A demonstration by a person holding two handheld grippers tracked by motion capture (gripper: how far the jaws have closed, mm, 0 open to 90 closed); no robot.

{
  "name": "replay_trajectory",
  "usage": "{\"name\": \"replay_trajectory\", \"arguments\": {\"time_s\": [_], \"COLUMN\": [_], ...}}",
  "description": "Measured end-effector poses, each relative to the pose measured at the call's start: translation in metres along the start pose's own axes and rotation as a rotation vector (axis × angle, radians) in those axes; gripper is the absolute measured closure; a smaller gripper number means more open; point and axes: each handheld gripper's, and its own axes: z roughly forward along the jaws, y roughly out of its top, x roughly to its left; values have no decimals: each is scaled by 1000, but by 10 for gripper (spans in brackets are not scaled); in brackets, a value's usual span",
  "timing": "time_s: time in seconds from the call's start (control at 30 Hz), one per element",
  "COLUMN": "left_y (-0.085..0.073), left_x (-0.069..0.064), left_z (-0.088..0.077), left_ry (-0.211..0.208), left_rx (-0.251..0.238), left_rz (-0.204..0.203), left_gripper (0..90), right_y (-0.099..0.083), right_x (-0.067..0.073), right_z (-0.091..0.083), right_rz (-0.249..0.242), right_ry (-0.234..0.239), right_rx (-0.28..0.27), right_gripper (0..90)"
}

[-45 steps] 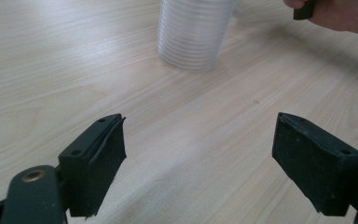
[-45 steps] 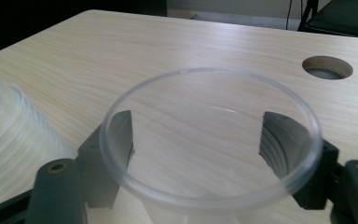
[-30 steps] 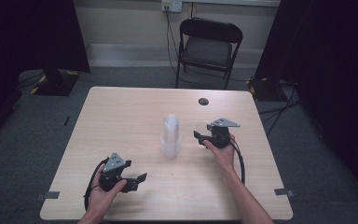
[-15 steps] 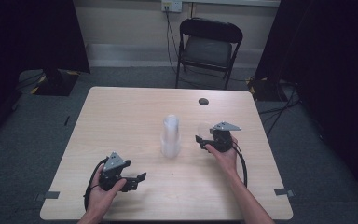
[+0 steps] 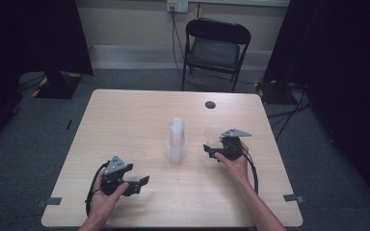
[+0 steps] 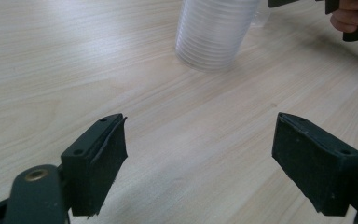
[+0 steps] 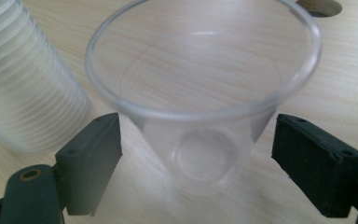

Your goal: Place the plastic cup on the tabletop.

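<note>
1. While the single clear cup (image 7: 203, 107) stands upright on the desk (image 5: 125, 120), right of centre and just beside the stack of cups (image 5: 176, 139), the right gripper (image 5: 211, 149) brackets it with jaws spread wide, neither pad touching its wall.
2. To grip it well, I would close slowly and low on the cup's tapered body, since thin plastic likely buckles or squirts out under a hard squeeze.
3. Keeping the near jaw away from the stack matters; the gap there looks narrow.
4. Both cup and stack are transparent, smooth and round; the stack shows fine ribbing from nested rims.
5. Toward the near left corner, the left gripper (image 5: 142, 182) rests idle, jaws open and empty above pale wood-grain laminate.
6. A small dark disc (image 5: 210, 104) lies near the far edge.
</note>
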Motion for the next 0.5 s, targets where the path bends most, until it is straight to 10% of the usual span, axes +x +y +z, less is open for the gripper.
{"name": "replay_trajectory", "arguments": {"time_s": [0.5], "left_y": [0], "left_x": [2], "left_z": [-1], "left_ry": [2], "left_rx": [2], "left_rz": [-2], "left_gripper": [178], "right_y": [-11], "right_x": [-1], "right_z": [-37], "right_rz": [-1], "right_ry": [36], "right_rx": [27], "right_gripper": [164]}}
